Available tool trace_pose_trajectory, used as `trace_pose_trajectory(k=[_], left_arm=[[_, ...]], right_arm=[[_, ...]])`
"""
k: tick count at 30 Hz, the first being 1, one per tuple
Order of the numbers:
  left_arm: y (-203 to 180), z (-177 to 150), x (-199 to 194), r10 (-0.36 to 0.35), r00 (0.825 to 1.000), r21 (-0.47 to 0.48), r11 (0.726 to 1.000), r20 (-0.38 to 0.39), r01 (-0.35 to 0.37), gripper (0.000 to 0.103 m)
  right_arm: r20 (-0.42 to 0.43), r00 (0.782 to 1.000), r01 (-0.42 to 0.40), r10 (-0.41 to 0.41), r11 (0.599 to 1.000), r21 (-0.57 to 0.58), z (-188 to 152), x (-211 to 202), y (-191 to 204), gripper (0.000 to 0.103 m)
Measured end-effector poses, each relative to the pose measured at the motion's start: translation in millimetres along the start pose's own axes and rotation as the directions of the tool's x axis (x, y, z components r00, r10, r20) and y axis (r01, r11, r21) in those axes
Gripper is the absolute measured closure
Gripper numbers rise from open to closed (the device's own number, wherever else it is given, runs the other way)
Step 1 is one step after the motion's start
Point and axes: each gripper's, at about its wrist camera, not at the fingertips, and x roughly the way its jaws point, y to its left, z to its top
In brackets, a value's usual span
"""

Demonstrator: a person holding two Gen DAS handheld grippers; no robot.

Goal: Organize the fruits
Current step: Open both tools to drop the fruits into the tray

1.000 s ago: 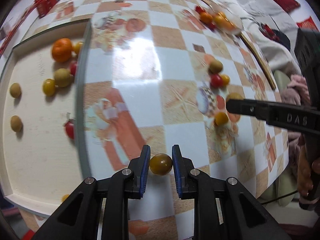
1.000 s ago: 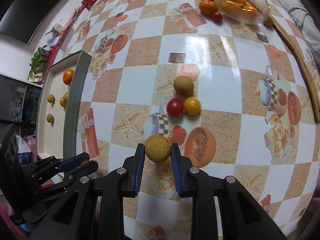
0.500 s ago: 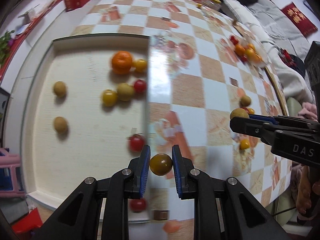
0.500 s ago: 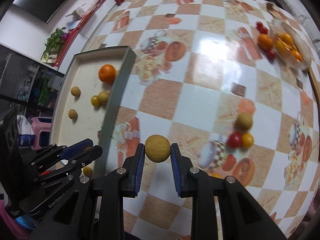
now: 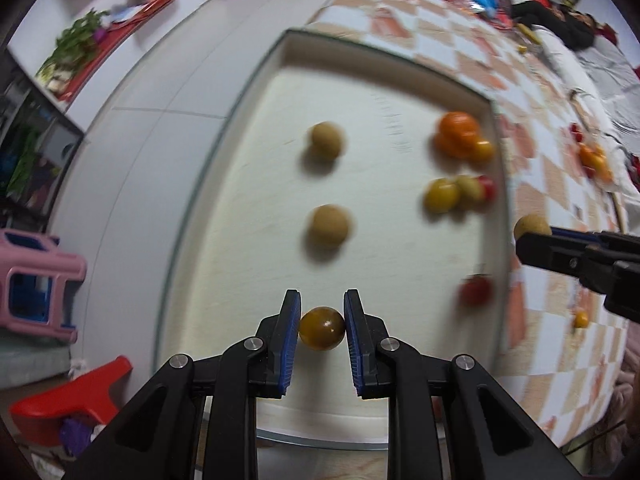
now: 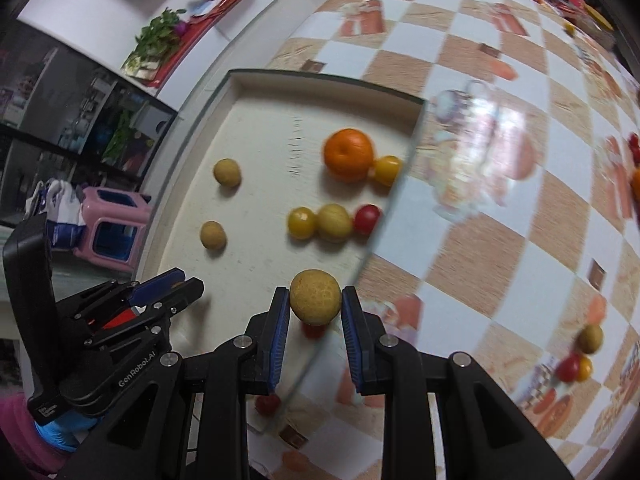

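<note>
My left gripper point(image 5: 322, 326) is shut on a dark yellow tomato point(image 5: 322, 329) and holds it above the near part of the pale tray point(image 5: 248, 272). My right gripper point(image 6: 315, 312) is shut on a tan round fruit point(image 6: 315, 297) over the tray's right rim point(image 6: 384, 216); that gripper also shows at the right of the left wrist view point(image 5: 536, 240). In the tray lie an orange point(image 6: 349, 154), two tan fruits point(image 6: 227, 172) point(image 6: 213, 234), yellow tomatoes point(image 6: 302, 222) and red tomatoes point(image 6: 367, 218).
The tray sits at the left end of a checked tablecloth point(image 6: 500, 220). More small fruits point(image 6: 582, 354) lie on the cloth at the right. A pink stool point(image 5: 36, 280) and a red stool point(image 5: 68, 404) stand on the floor to the left.
Both grippers have moved left with their fruits, from over the cloth to over the tray. The left one is now well inside the tray, the right one at its rim.
</note>
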Motion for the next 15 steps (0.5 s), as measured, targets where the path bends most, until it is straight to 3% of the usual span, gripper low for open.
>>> trace_pose_trajectory(k=[11, 12, 13, 14, 15], left_arm=[[3, -12, 14, 0.083, 0.996, 0.028, 0.996, 0.015, -0.083, 0.077], [4, -13, 13, 0.082, 0.996, 0.024, 0.996, 0.014, -0.083, 0.072], [6, -13, 14, 0.078, 0.997, 0.015, 0.997, 0.007, -0.078, 0.046], [7, -13, 13, 0.082, 0.997, 0.007, 0.997, 0.010, -0.082, 0.025], [8, -14, 10, 0.095, 0.995, 0.000, 0.996, 0.035, -0.095, 0.025]], right_arm=[[-0.087, 0.994, 0.059, -0.070, 0.991, -0.122, 11, 57, 32, 0.074], [-0.088, 0.993, 0.065, -0.076, 0.990, -0.129, 11, 59, 34, 0.074], [-0.082, 0.993, 0.069, -0.081, 0.988, -0.140, 10, 59, 36, 0.071], [-0.083, 0.993, 0.067, -0.081, 0.986, -0.151, 11, 59, 38, 0.066], [-0.085, 0.993, 0.062, -0.076, 0.985, -0.160, 10, 59, 40, 0.063]])
